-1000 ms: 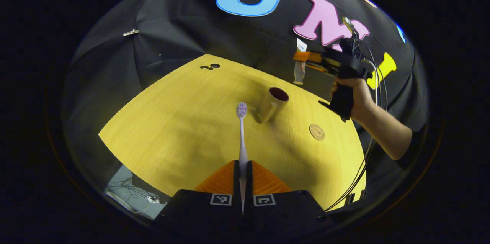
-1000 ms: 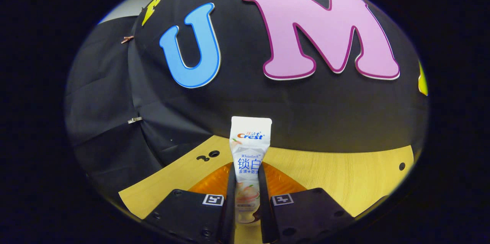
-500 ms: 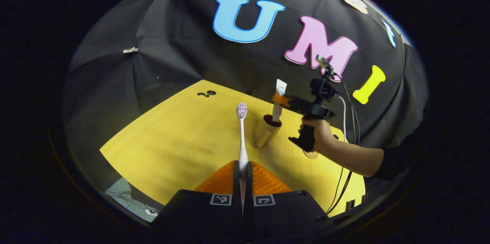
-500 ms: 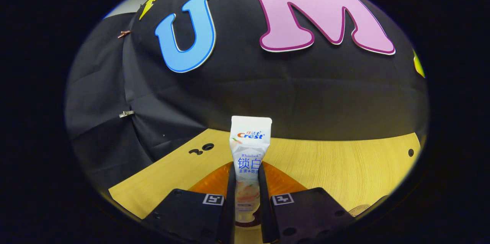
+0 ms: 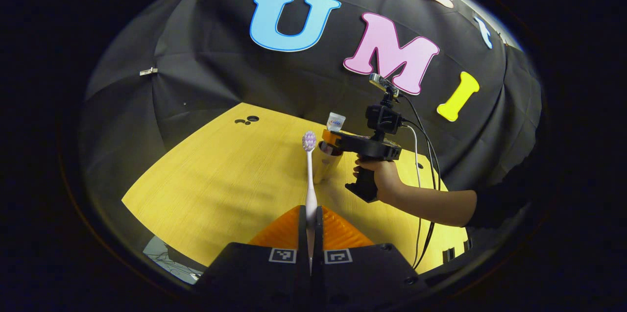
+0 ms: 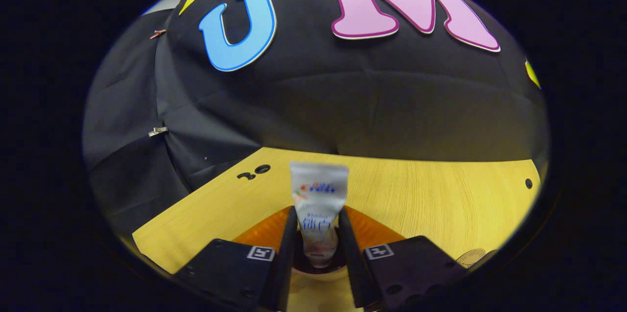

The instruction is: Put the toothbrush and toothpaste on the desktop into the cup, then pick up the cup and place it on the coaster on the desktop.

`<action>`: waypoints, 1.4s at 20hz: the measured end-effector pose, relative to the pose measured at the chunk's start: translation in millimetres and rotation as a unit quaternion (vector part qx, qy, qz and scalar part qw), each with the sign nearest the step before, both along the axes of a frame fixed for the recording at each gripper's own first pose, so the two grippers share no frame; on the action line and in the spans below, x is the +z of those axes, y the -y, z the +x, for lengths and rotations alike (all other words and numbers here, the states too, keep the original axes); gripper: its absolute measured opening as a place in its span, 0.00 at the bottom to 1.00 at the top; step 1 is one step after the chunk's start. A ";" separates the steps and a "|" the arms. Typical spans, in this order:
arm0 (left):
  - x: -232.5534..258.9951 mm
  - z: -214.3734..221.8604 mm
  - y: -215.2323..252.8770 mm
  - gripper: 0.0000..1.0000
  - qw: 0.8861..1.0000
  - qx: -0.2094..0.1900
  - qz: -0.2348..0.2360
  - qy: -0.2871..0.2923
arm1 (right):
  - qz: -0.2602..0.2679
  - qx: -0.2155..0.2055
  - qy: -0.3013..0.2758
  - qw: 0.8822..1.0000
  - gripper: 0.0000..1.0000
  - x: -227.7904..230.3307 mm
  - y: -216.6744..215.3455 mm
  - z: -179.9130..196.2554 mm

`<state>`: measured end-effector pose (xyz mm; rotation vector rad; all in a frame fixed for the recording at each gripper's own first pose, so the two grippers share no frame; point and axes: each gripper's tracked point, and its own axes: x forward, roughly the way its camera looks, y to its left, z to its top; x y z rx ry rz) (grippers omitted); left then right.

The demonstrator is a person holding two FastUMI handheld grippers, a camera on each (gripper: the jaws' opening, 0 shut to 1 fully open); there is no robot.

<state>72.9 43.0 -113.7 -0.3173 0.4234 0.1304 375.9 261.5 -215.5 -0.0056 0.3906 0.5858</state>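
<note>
My left gripper (image 5: 310, 214) is shut on the handle of a white toothbrush (image 5: 309, 175), whose bristle head points up and away. Beyond it the beige cup (image 5: 321, 167) stands on the yellow table (image 5: 220, 180). Over the cup's mouth a hand (image 5: 379, 177) holds my right gripper (image 5: 333, 136). In the right gripper view the white toothpaste tube (image 6: 318, 194) is blurred and upright, its lower end inside the cup's dark mouth (image 6: 318, 275). My right gripper (image 6: 316, 224) has its fingers slightly apart from the tube. The round coaster (image 6: 470, 257) lies at the lower right.
Cables (image 5: 426, 214) hang from the right gripper across the table's right side. Small dark holes (image 5: 247, 120) mark the table's far left corner. The black cloth wall stands close behind the table. The floor shows past the table's near left edge.
The right gripper came down over the cup and its fingers spread; the toothpaste has slipped lower into the cup. The left gripper still holds the toothbrush and has shifted slightly.
</note>
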 end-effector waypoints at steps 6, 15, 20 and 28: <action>6.8 6.2 -0.1 0.06 1.000 0.005 -0.002 0.017 | 0.006 0.027 0.010 1.000 1.00 21.6 3.3 -20.7; 50.9 73.0 -7.1 0.06 0.994 -0.007 0.049 0.099 | 0.005 0.024 0.023 0.999 0.99 66.3 75.7 -57.8; 60.6 124.6 0.0 0.06 0.988 -0.021 0.046 0.143 | -0.009 -0.002 0.016 1.000 0.98 73.9 140.7 -68.3; 70.0 211.7 -2.7 0.06 0.974 -0.024 -0.005 0.227 | -0.032 -0.055 0.000 0.998 0.98 70.6 239.7 -75.8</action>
